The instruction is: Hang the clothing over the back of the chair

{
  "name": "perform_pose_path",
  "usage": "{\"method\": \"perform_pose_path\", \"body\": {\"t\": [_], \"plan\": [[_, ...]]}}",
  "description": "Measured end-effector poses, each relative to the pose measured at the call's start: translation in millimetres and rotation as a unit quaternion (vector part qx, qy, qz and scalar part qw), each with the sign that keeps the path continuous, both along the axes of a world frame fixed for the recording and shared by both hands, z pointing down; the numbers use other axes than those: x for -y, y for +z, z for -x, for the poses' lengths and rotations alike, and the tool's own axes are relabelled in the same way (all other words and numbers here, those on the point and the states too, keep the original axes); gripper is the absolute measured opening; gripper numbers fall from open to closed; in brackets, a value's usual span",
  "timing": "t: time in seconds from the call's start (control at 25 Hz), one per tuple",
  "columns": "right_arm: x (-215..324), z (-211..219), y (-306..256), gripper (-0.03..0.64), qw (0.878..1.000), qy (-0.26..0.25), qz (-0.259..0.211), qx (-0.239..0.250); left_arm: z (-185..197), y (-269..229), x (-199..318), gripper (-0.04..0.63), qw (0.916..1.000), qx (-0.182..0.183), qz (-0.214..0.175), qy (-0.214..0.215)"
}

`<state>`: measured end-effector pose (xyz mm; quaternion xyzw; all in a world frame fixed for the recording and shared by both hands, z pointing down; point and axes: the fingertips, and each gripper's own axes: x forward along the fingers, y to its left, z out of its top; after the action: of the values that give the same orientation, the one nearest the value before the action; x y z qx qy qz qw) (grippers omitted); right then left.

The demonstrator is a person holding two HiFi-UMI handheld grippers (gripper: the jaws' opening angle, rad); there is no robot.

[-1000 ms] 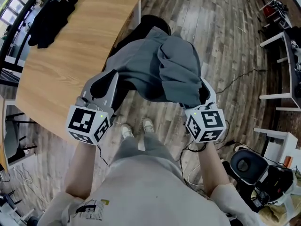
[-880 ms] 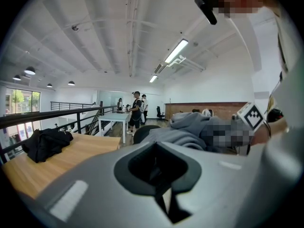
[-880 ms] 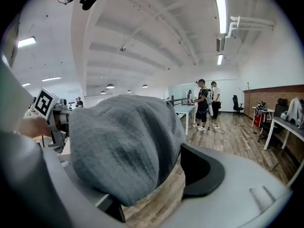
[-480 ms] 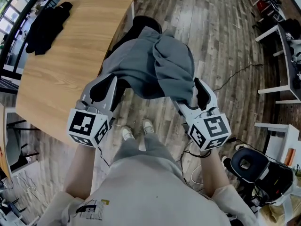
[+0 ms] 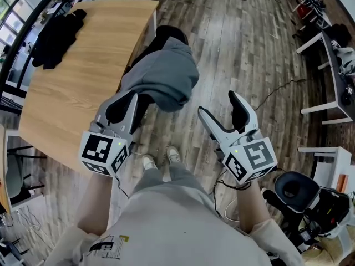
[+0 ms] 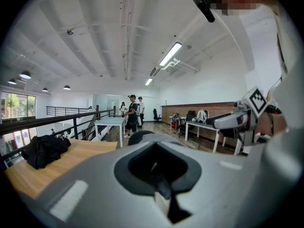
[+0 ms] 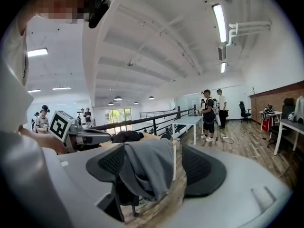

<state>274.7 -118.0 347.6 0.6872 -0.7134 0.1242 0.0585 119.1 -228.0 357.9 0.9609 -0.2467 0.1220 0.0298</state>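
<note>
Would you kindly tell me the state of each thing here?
gray clothing: draped over the chair back, held by neither gripper
black garment: heaped on the table
left gripper: shut, empty
right gripper: jaws just opened wide, empty

The clothing [image 5: 161, 73] covers most of the chair [image 5: 169, 33]. The left gripper [image 5: 126, 100] hides the near corner of the table [image 5: 83, 65].

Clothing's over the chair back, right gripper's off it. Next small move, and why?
Probably open the left gripper and ease it back. The clothing already drapes over the chair back; the right gripper, whose jaws have just been opening, stands clear with nothing between them. The left's jaws look shut at the clothing's edge; whether they pinch it I cannot tell.
</note>
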Motion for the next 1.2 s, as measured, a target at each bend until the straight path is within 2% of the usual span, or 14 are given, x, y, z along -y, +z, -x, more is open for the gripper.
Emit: {"method": "perform_pose_path", "body": {"t": [0.24,0.48,0.88,0.96,1.04,1.2], "plan": [[8,11,-27,0.373,1.0,-0.012,-0.022,-0.012,11,-38,-1,0.002,0.999,-0.025,-0.032,-0.019],[21,35,-59,0.33,0.997,-0.047,-0.057,-0.018,23,-75,-7,0.002,0.9966,-0.032,-0.071,-0.026],[53,99,-98,0.246,0.987,-0.123,-0.103,-0.016,73,-98,1,0.002,0.9927,-0.04,-0.084,-0.077],[61,114,-104,0.18,0.984,-0.139,-0.107,-0.014,87,-104,2,0.002,0.9914,-0.041,-0.086,-0.089],[69,130,-111,0.151,0.981,-0.155,-0.114,-0.014,101,-109,3,0.002,0.9897,-0.042,-0.09,-0.103],[79,158,-124,0.157,0.975,-0.176,-0.133,-0.021,126,-114,4,0.002,0.9858,-0.042,-0.097,-0.131]]}}
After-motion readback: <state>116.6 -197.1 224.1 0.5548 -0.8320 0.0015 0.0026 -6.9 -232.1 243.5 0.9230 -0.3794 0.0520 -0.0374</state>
